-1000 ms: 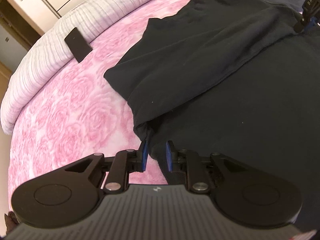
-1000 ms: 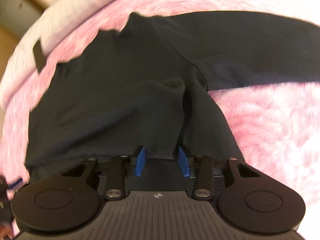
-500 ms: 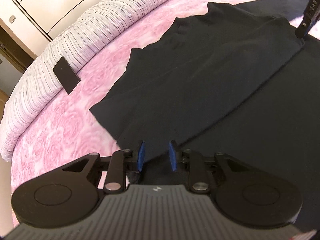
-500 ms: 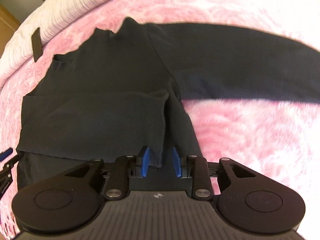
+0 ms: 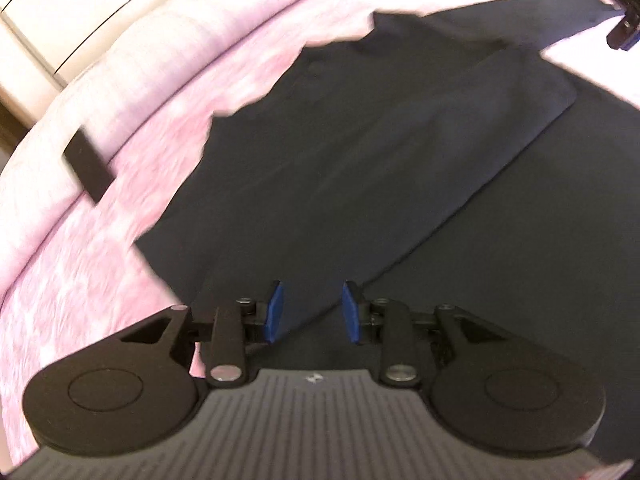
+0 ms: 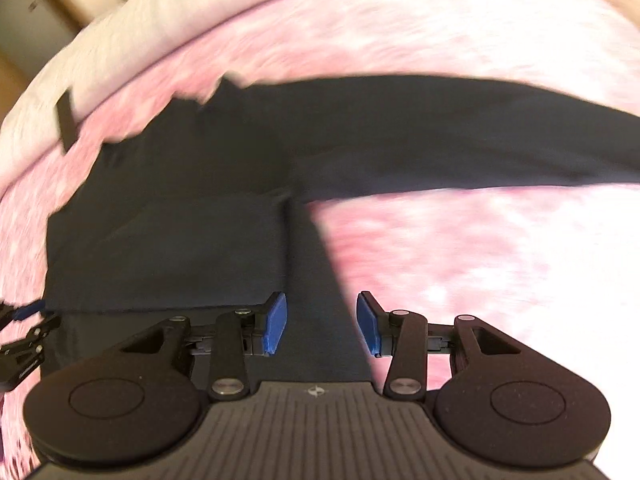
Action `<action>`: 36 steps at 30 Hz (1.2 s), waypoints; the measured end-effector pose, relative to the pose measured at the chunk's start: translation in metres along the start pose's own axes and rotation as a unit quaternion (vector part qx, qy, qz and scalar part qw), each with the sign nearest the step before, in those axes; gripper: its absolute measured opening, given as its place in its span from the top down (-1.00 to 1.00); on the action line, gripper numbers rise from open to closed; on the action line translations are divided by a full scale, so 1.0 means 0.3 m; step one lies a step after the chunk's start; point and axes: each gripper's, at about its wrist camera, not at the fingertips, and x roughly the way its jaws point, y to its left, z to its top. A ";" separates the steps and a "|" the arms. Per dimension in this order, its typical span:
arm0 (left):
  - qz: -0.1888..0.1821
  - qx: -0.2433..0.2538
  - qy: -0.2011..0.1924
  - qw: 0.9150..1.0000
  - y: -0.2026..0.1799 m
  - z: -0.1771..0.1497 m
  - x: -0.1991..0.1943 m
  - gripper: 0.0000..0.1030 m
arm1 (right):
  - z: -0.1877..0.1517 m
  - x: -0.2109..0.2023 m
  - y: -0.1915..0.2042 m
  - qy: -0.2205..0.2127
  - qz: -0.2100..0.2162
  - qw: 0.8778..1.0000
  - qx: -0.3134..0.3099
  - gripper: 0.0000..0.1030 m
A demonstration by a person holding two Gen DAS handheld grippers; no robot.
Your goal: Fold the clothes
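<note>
A black long-sleeved top [image 5: 360, 168] lies on the pink rose-patterned bed. One sleeve is folded flat across the body [image 6: 168, 252]; the other sleeve [image 6: 460, 136] stretches out to the right. My left gripper [image 5: 311, 312] hovers open over the lower edge of the folded part, nothing between its blue pads. My right gripper [image 6: 322, 322] is open too, above the top's right side edge, holding nothing. The left gripper's tip shows at the left edge of the right wrist view [image 6: 24, 320], and the right one's tip at the top right of the left wrist view [image 5: 624, 32].
A flat black rectangular object [image 5: 88, 168] lies at the seam between the pink cover [image 5: 80, 280] and the pale striped bedding [image 5: 160, 40] behind. White cupboard doors stand beyond the bed. Bare pink cover lies right of the top [image 6: 480, 260].
Both grippers have opened wider and let go of the folded sleeve, which now lies flat on the body. Both have pulled back and up from the cloth; the views are motion-blurred.
</note>
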 end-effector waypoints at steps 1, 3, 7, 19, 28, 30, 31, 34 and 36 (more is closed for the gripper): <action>-0.007 0.006 -0.006 1.000 -0.021 0.031 0.001 0.47 | 0.000 -0.028 -0.031 -0.010 -0.008 1.000 0.010 0.09; -0.019 0.018 -0.020 0.999 -0.067 0.097 0.000 0.47 | 0.008 -0.074 -0.099 -0.030 -0.029 0.999 0.023 0.03; -0.034 0.042 -0.044 0.998 -0.166 0.233 -0.004 0.42 | 0.055 -0.134 -0.264 -0.067 -0.078 0.994 0.044 0.02; -0.027 0.085 -0.017 0.996 -0.518 0.515 0.050 0.36 | 0.156 -0.059 -0.861 -0.138 -0.122 0.958 0.221 -0.05; -0.026 0.139 0.003 0.990 -0.665 0.639 0.126 0.28 | 0.128 0.065 -1.031 -0.204 -0.052 0.914 0.346 0.05; -0.024 0.142 0.010 0.990 -0.672 0.649 0.139 0.28 | 0.129 0.062 -1.037 -0.209 -0.055 0.910 0.353 0.56; -0.023 0.143 0.012 0.989 -0.671 0.649 0.140 0.28 | 0.131 0.052 -1.037 -0.210 -0.056 0.910 0.352 0.76; -0.020 0.142 0.018 0.990 -0.661 0.648 0.159 0.27 | 0.152 -0.003 -1.006 -0.219 -0.054 0.918 0.325 0.79; -0.020 0.131 0.017 0.991 -0.647 0.644 0.183 0.27 | 0.179 -0.055 -0.961 -0.232 -0.046 0.928 0.288 0.79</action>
